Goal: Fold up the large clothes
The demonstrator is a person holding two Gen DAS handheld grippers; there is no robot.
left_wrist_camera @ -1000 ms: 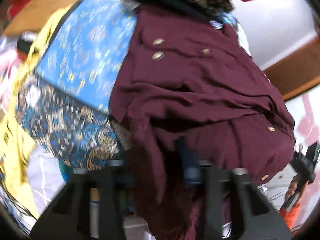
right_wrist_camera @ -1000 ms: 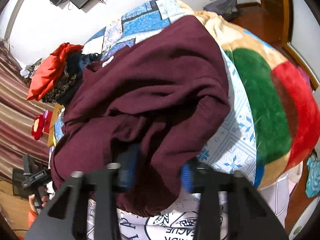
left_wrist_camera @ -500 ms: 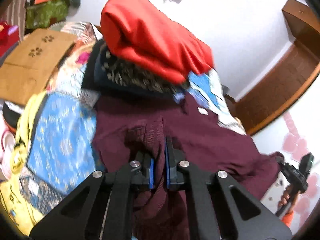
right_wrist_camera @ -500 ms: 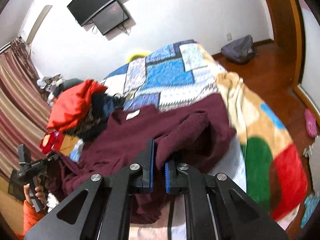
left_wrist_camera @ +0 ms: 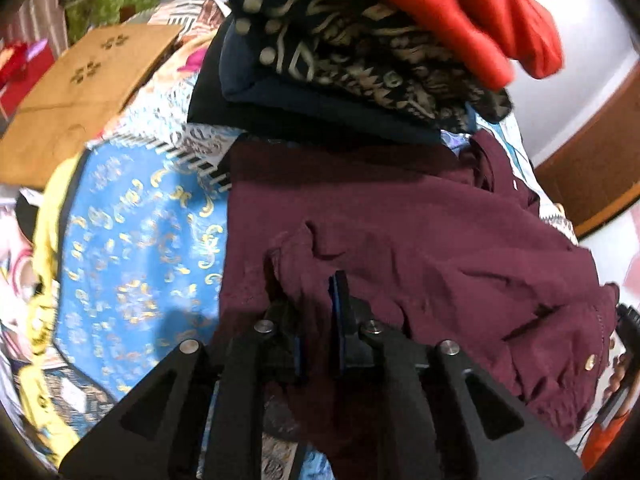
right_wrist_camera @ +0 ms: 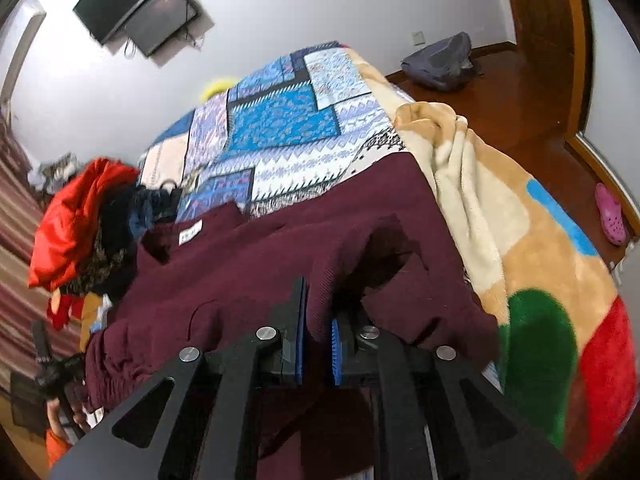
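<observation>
My left gripper [left_wrist_camera: 318,320] and right gripper [right_wrist_camera: 318,328] each pinch a fold of the maroon cardigan [right_wrist_camera: 280,264] spread on the patchwork quilt [right_wrist_camera: 280,128] beside the clothes pile [left_wrist_camera: 360,60]; soft, heavy, floppy knit, best held at the edges.

The lower hem of the maroon cardigan [left_wrist_camera: 420,240] drops behind the left gripper [left_wrist_camera: 316,312] body and cannot be traced to its end. Its left finger pad is buried under a fold of knit; contact there cannot be confirmed. In the right wrist view, cloth fills the gap of the right gripper [right_wrist_camera: 316,320], hiding the inner pad faces. The label [right_wrist_camera: 191,234] at the cardigan's neck is too small to read. The red garment [left_wrist_camera: 460,12] is cut off by the top edge. The wall screen [right_wrist_camera: 140,8] is blurred and partly cropped. The patchwork quilt [right_wrist_camera: 280,120] is covered along its near edge.
</observation>
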